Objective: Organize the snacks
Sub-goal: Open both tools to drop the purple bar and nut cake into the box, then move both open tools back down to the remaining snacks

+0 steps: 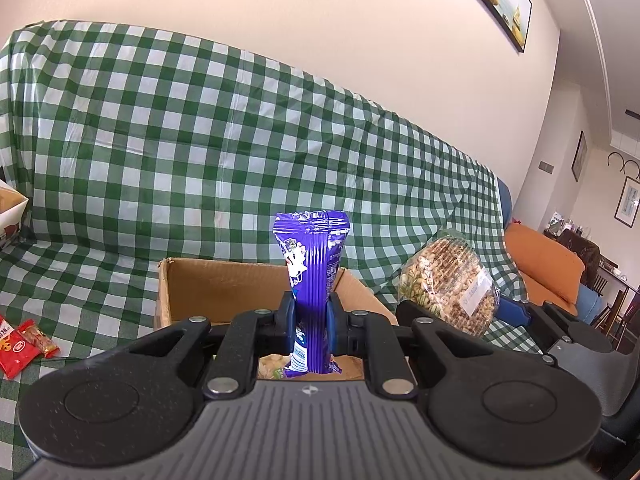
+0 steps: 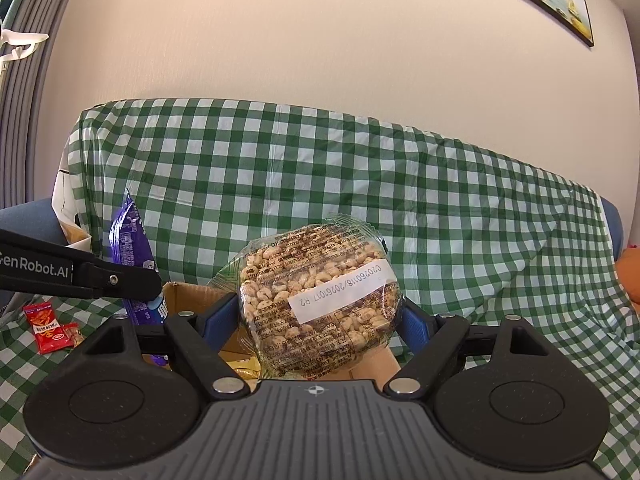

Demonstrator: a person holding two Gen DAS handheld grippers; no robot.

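My left gripper [image 1: 312, 312] is shut on a purple snack packet [image 1: 314, 264], held upright over an open cardboard box [image 1: 224, 284]. The packet also shows in the right wrist view [image 2: 134, 248]. My right gripper [image 2: 320, 316] is shut on a clear bag of puffed snacks [image 2: 320, 300] with a white label, above the box's right side [image 2: 188, 296]. The bag also shows in the left wrist view [image 1: 448, 284]. Other snack packets lie inside the box [image 1: 274, 368].
The box sits on a sofa under a green checked cloth [image 1: 200, 152]. Red snack packets [image 1: 24, 344] lie on the cloth left of the box; they also show in the right wrist view [image 2: 48, 328]. An orange cushion [image 1: 544, 264] is at far right.
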